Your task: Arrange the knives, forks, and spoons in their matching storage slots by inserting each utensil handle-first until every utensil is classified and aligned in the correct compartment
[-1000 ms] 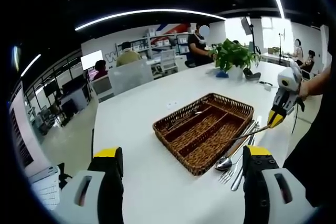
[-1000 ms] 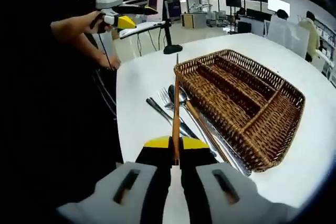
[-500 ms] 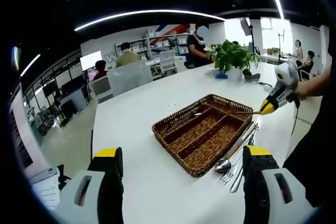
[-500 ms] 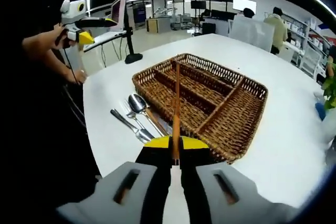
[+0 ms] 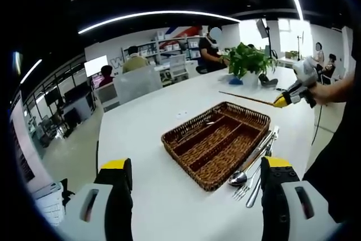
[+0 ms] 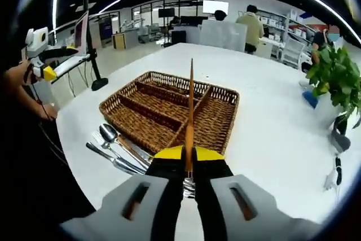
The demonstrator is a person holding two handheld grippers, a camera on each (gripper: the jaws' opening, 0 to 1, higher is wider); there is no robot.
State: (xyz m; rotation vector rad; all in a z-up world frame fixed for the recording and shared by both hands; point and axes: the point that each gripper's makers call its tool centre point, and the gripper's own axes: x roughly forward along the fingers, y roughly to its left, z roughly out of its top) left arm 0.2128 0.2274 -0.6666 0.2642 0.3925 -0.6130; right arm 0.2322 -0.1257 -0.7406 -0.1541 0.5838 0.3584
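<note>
Held utensil: a wooden-handled utensil is clamped at its handle end between the closed fingers of the right gripper, raised above the tray; its tip cannot be made out.
Tray: a wicker tray with long compartments is set on the white surface.
Loose cutlery: spoons and forks are laid on the surface just beside the tray.
Left gripper: the fingers of the left gripper are held wide apart, touching nothing.
Left gripper view: the right gripper is seen in a hand, the utensil pointing sideways above the tray.
Right gripper view: the left gripper is seen at far left.
Surroundings: a potted plant is stood further along the surface.
Writing: none can be read.
</note>
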